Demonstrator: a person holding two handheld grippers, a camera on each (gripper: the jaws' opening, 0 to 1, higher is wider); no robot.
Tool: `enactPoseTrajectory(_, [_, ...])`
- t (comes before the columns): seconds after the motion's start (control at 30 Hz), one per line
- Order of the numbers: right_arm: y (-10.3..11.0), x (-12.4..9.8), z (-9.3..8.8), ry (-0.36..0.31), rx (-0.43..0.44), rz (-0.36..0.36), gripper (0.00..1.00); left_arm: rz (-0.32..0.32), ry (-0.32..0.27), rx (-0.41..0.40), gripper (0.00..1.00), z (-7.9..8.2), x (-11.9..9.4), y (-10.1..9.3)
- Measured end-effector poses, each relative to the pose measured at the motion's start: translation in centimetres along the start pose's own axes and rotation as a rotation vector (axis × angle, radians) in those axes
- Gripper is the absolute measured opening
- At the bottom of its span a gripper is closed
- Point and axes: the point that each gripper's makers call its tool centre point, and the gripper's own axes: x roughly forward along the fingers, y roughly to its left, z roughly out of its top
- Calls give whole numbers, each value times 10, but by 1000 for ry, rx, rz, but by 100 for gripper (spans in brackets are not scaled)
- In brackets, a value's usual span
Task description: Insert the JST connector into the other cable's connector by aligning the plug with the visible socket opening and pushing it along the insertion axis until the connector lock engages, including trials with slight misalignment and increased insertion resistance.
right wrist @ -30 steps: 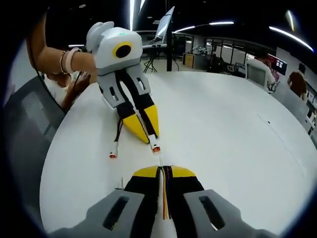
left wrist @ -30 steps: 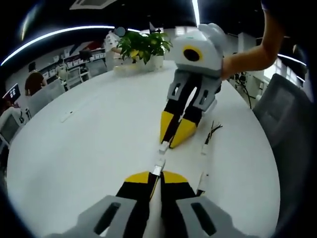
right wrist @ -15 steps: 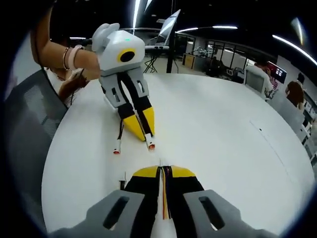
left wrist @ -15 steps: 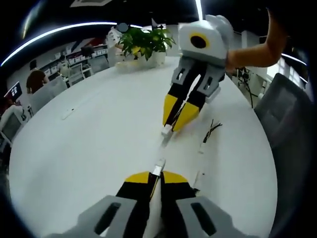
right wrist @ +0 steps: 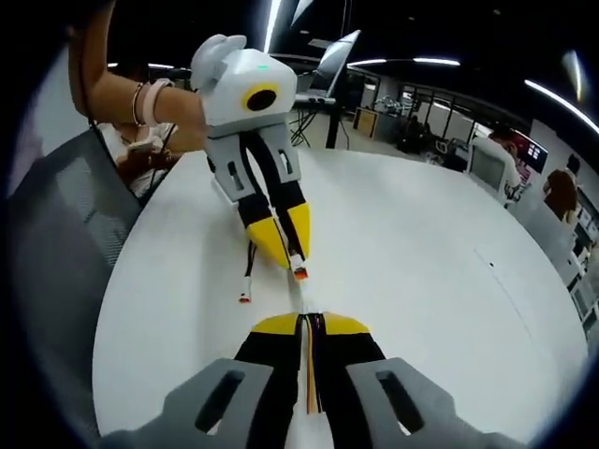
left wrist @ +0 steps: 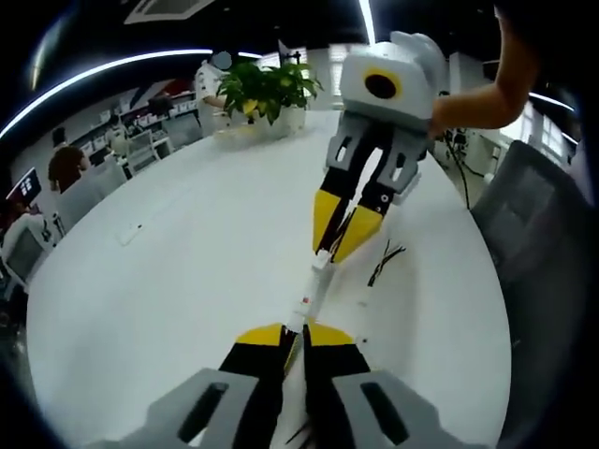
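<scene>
- While you hold both claws tip to tip above the white table (left wrist: 159, 281), your left gripper (left wrist: 293, 333) pinches its white connector (left wrist: 304, 304), which juts straight ahead of the yellow tips.
- Your right gripper (left wrist: 337, 243) pinches the mating plug (left wrist: 322, 262); the two connectors meet end to end between the claws.
- A spare cable (left wrist: 379, 265) lies on the table just beside the right gripper.

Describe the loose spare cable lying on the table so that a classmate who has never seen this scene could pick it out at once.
Start at the big round white table and find the two yellow-tipped grippers meeting tip to tip above it. Beside the right gripper lies the loose cable, dark wires ending in a small white connector. Unlike the two connectors clamped in the jaws, it lies flat on the table, held by nothing.
</scene>
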Motion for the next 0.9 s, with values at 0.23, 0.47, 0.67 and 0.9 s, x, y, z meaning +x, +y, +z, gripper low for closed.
enactPoseTrajectory(0.23, [6,-8,10,-33,-14,5,3,-9,-6,25,0,11,-2,-7])
enactPoseTrajectory(0.47, [14,-15,8,-24,-33,18,3,-30,-20,55,0,26,-1,-12])
enactPoseTrajectory(0.67, [12,-23,7,-14,-45,-15,3,-60,-10,92,0,30,4,-20])
enactPoseTrajectory(0.9, [14,-25,2,2,-49,-16,3,-75,3,131,0,35,9,-25])
